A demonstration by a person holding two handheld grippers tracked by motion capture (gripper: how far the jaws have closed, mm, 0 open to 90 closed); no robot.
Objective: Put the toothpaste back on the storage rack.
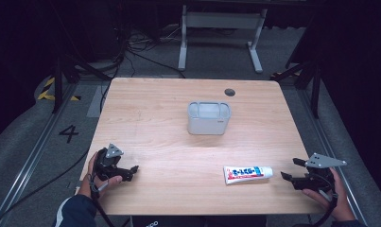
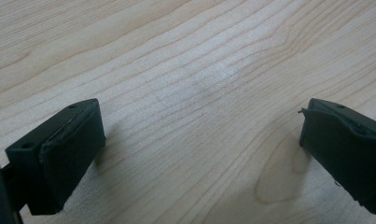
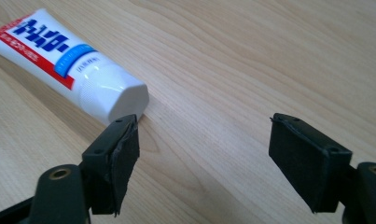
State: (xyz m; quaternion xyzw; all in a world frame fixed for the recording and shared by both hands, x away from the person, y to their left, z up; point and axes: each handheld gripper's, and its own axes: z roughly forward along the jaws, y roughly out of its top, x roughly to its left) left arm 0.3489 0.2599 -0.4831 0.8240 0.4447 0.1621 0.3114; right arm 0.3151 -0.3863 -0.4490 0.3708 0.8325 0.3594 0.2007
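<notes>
A white toothpaste tube [image 1: 247, 174] with blue and red print lies flat on the wooden table [image 1: 155, 109], near the front edge and toward the right. Its white cap end points right, at the right gripper [image 1: 290, 169].

The right gripper sits just to the right of the tube. Its jaws stand apart with nothing between them. In the right gripper view the tube [image 3: 69, 65] lies just past the tip of the left-hand jaw and off to that side, not in the gap. The cap looks very close to that jaw, but I cannot tell if they touch.

The left gripper [image 1: 131, 171] rests near the front left of the table, well apart from the tube. Its jaws are wide too, and there is bare wood under them.

A small white bin [image 1: 208, 118] with an open top stands in the middle of the table, farther back.

I think the step now is reaching for the tube. Nothing is picked up yet. Next, the right gripper needs to line up so the tube sits between its jaws, then squeeze. The tube is round and soft, so a hold close to the cap might slip.
</notes>
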